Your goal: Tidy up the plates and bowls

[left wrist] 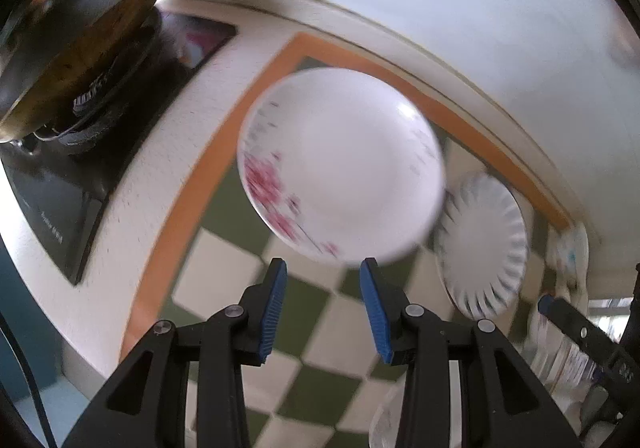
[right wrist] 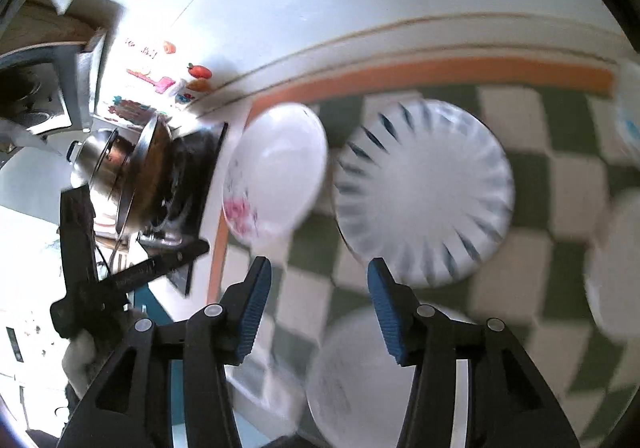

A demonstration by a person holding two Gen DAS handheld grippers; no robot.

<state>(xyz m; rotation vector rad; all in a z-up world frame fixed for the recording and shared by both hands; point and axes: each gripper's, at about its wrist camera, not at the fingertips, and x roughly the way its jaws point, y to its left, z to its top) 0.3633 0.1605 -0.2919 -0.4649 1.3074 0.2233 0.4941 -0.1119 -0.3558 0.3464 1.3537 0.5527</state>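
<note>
Left wrist: floral plate [left wrist: 340, 164] just beside ribbed plate [left wrist: 482, 248], rims near.

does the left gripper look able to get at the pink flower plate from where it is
Probably yes. The left gripper is open and empty, with the pink flower plate lying flat on the checkered mat straight ahead of its fingertips, nothing between them. The ribbed plate sits off to the side.
</note>
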